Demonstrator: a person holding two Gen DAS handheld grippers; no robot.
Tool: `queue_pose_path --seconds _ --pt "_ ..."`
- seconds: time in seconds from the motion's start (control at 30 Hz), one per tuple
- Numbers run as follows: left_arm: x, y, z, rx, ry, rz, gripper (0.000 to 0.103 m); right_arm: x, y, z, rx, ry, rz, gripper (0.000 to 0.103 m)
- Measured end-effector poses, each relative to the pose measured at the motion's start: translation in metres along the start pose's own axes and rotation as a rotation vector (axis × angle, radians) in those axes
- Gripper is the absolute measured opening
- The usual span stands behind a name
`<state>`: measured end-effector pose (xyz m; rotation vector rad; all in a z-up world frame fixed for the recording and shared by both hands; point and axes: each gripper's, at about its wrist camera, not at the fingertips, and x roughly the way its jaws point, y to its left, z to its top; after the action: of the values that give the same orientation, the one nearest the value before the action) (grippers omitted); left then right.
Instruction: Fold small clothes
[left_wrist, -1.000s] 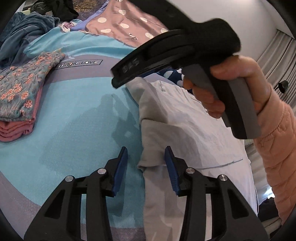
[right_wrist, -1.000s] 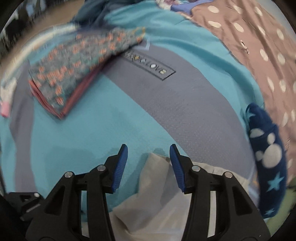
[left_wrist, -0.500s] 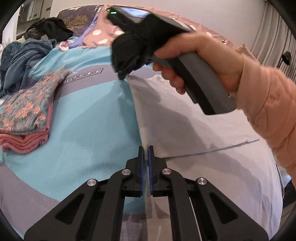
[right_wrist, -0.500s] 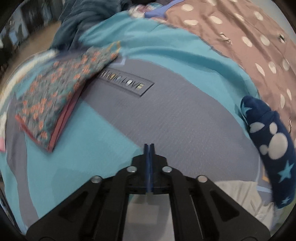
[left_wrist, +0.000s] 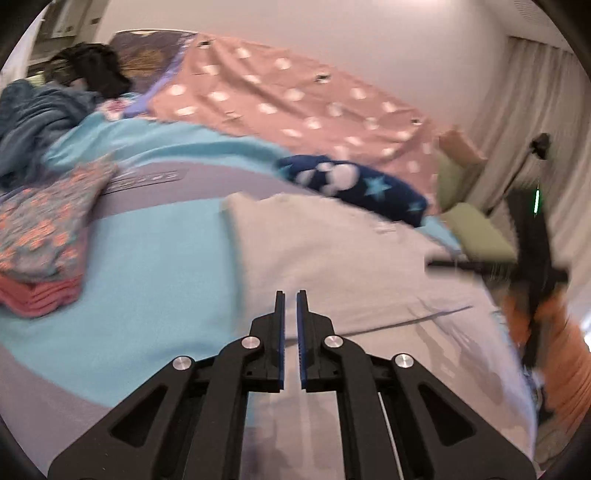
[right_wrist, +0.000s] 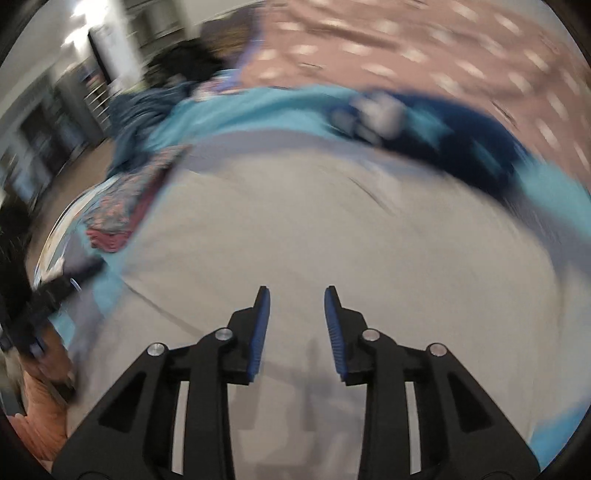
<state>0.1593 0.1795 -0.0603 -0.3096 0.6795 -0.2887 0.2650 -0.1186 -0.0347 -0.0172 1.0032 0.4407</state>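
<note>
Both grippers hang over a pale grey garment (left_wrist: 343, 258) spread flat on a turquoise-and-grey blanket (left_wrist: 155, 266).

In the left wrist view the left gripper (left_wrist: 291, 299) sits at lower centre, its blue-padded jaws a narrow slit apart and opening, nothing between them, above the garment's left edge. In the right wrist view, badly blurred, the right gripper (right_wrist: 297, 295) shows a clear gap between its jaws, which are opening and empty, with the garment filling the middle of the frame beneath. A folded floral stack (left_wrist: 40, 236) lies at left on the blanket, well apart from the garment. A navy star-print piece (left_wrist: 362, 184) lies at the garment's far edge, before a pink dotted cover (left_wrist: 295, 103).
</note>
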Motion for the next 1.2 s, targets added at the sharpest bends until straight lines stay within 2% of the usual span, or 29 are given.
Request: queue_pose_path --seconds 0.03,0.07,0.1,0.13,0.17,0.2,0.23,0.27,0.37,0.47,0.5,0.57,0.67,0.7,0.73,0.8,0.93,1.0,1.07,1.2 --pt "0.007 -0.005 0.002 0.009 0.02 -0.006 0.037 0.002 -0.019 -0.015 0.067 0.005 -0.027 0.045" --pt "0.014 -0.007 0.001 0.012 0.042 0.019 0.054 0.008 -0.036 -0.029 0.14 0.025 -0.071 0.034" --pt "0.029 -0.009 -0.002 0.018 0.068 0.103 0.067 0.01 -0.051 -0.044 0.191 -0.009 -0.067 0.028" --pt "0.044 -0.007 -0.006 0.021 0.112 0.187 0.067 0.006 -0.055 -0.051 0.197 -0.056 -0.051 0.026" --pt "0.057 -0.002 -0.01 0.001 0.185 0.218 0.066 0.002 -0.055 -0.055 0.203 -0.072 -0.049 0.028" --pt "0.054 -0.002 -0.009 -0.005 0.178 0.205 0.066 -0.004 -0.053 -0.058 0.217 -0.087 -0.052 0.033" --pt "0.047 -0.002 -0.006 -0.01 0.153 0.202 0.066 -0.012 -0.052 -0.061 0.233 -0.108 -0.039 0.049" --pt "0.035 -0.005 -0.001 -0.018 0.12 0.207 0.066 -0.02 -0.053 -0.064 0.25 -0.133 -0.021 0.058" --pt "0.012 -0.013 0.009 -0.026 0.072 0.191 0.066 -0.051 -0.076 -0.077 0.334 -0.207 0.021 0.059" --pt "-0.009 -0.028 0.019 -0.029 0.024 0.17 0.067 -0.083 -0.133 -0.098 0.524 -0.282 0.038 0.059" --pt "-0.013 -0.035 0.022 -0.035 0.014 0.153 0.07 -0.095 -0.159 -0.11 0.608 -0.31 0.021 0.059" --pt "-0.015 -0.046 0.024 -0.054 0.006 0.13 0.081 -0.12 -0.215 -0.145 0.788 -0.36 -0.038 0.058" --pt "-0.012 -0.062 0.023 -0.062 -0.037 0.106 0.086 -0.146 -0.281 -0.19 1.009 -0.426 -0.118 0.058" --pt "-0.009 -0.07 0.02 -0.06 -0.046 0.091 0.095 -0.149 -0.302 -0.201 1.066 -0.442 -0.13 0.058" --pt "-0.005 -0.075 0.019 -0.064 -0.05 0.083 0.098 -0.153 -0.321 -0.213 1.123 -0.457 -0.135 0.058" --pt "0.006 -0.087 0.019 -0.08 -0.033 0.069 0.098 -0.157 -0.362 -0.238 1.243 -0.482 -0.134 0.058" --pt "0.033 -0.106 0.022 -0.084 0.042 0.07 0.098 -0.146 -0.414 -0.265 1.415 -0.512 -0.079 0.059" --pt "0.044 -0.112 0.024 -0.074 0.059 0.098 0.098 -0.133 -0.434 -0.274 1.47 -0.53 -0.016 0.062" --pt "0.056 -0.116 0.024 -0.061 0.081 0.117 0.098 -0.124 -0.448 -0.281 1.512 -0.585 0.05 0.064" --pt "0.071 -0.112 0.019 -0.074 0.119 0.142 0.099 -0.118 -0.468 -0.277 1.546 -0.658 0.037 0.063"
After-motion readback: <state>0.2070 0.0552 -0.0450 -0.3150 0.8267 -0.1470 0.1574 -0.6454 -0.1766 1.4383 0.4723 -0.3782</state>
